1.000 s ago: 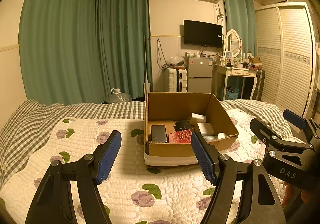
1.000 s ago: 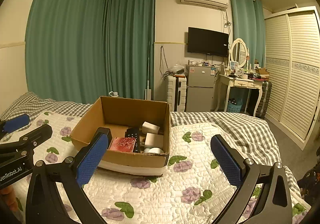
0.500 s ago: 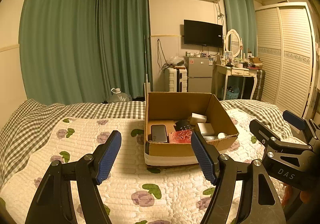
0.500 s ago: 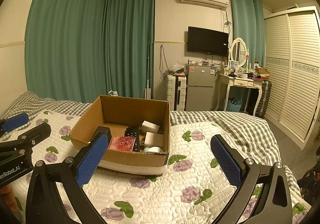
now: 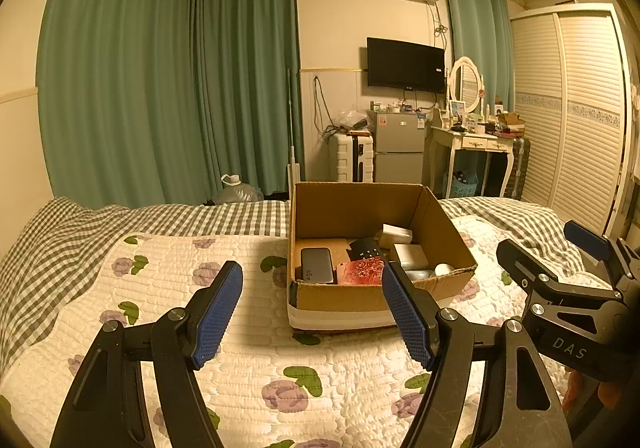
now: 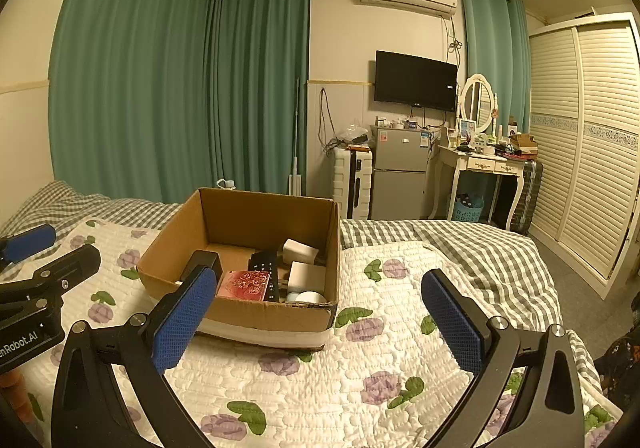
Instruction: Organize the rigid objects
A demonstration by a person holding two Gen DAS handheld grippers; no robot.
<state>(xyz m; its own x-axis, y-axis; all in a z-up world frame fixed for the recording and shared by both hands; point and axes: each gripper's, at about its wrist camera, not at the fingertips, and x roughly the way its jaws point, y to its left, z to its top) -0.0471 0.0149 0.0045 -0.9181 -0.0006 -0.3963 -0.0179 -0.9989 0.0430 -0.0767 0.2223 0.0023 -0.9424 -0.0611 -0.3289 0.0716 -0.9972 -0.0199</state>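
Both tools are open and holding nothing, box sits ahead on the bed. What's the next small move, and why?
Probably ease the left tool forward over the cardboard box toward the grey power bank. It lies flat by the near-left wall with bare floor behind it, and both tools hang short of the box, empty.

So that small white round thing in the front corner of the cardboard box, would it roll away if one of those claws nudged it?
Probably only a little. The white round thing looks curved, so it may rock or roll, but it sits wedged between the cardboard box wall and a white block. Its smooth surface might slip between the pads. Its weight and fragility cannot be judged from here.
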